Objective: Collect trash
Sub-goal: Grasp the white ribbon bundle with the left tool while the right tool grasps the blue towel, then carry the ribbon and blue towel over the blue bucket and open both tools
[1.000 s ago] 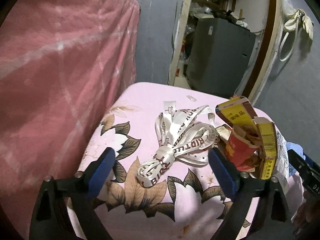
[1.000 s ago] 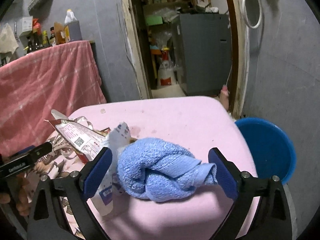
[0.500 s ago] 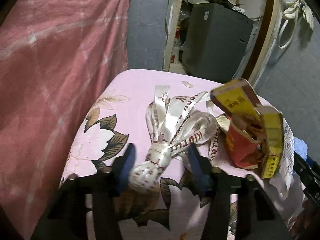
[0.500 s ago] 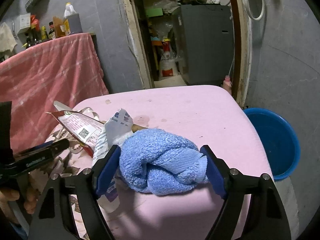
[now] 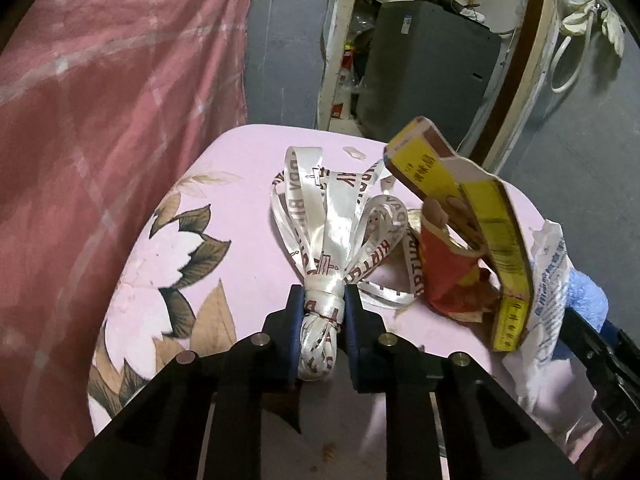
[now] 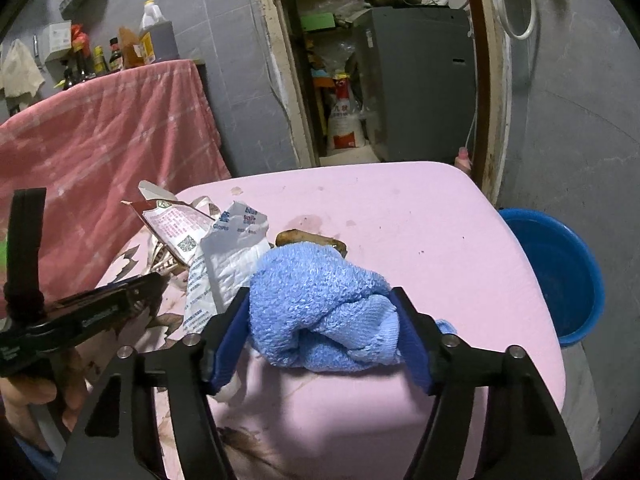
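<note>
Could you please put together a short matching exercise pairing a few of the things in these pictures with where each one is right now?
Things:
1. white ribbon bundle
2. blue towel
3. blue bucket
4. yellow carton

Places:
A. on the floor beside the pink surface
B. between the left gripper's closing pads
C. between the right gripper's closing pads
D. tilted, right of the ribbon

Pairs: 1-B, 2-C, 3-A, 4-D

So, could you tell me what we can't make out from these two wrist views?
- Brown object, right wrist view: mostly hidden behind the blue towel.
- Blue bucket, right wrist view: inside too dark to tell its contents.
- Ribbon bundle, left wrist view: its near end is covered by the closing left gripper.
- White wrapper, left wrist view: print too small to read.
</note>
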`<state>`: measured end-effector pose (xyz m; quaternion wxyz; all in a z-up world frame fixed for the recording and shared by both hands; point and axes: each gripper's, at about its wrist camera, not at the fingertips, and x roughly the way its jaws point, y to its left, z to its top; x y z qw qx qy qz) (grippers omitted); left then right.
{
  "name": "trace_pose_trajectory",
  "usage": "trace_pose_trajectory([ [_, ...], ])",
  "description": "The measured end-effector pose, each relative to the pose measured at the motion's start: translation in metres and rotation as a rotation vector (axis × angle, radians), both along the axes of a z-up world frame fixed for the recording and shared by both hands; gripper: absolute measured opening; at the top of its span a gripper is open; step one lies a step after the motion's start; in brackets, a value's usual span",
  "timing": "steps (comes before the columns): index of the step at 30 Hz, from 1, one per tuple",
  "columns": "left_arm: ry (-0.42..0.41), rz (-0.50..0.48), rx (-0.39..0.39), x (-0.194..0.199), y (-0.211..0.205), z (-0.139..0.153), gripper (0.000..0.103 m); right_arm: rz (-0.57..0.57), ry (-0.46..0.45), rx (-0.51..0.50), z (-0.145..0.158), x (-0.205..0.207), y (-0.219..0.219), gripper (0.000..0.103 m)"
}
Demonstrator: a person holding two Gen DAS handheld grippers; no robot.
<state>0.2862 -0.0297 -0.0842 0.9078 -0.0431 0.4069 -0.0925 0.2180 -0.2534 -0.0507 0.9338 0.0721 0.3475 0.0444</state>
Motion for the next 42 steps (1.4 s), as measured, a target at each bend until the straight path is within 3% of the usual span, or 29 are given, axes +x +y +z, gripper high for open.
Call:
trace_pose_trajectory([
  [12, -0.057, 0.068, -0.078, -0.062, -0.015, 0.009, 0.014, 0.043, -0.066, 0.03, 0.008, -0.023, -0.004, 0.029],
  [28, -0.233, 0.105, -0.087, -0.113, -0.034, 0.04, 0.013, 0.012, -0.227, 0.037, 0.036, -0.061, -0.014, 0.028],
  [36, -0.341, 0.098, -0.078, -0.118, -0.054, 0.068, 0.013, -0.029, -0.335, 0.052, 0.061, -0.065, -0.032, 0.028],
  [42, -0.406, 0.054, -0.117, -0.107, -0.077, 0.086, 0.013, -0.053, -0.412, 0.043, 0.079, -0.063, -0.049, 0.028],
])
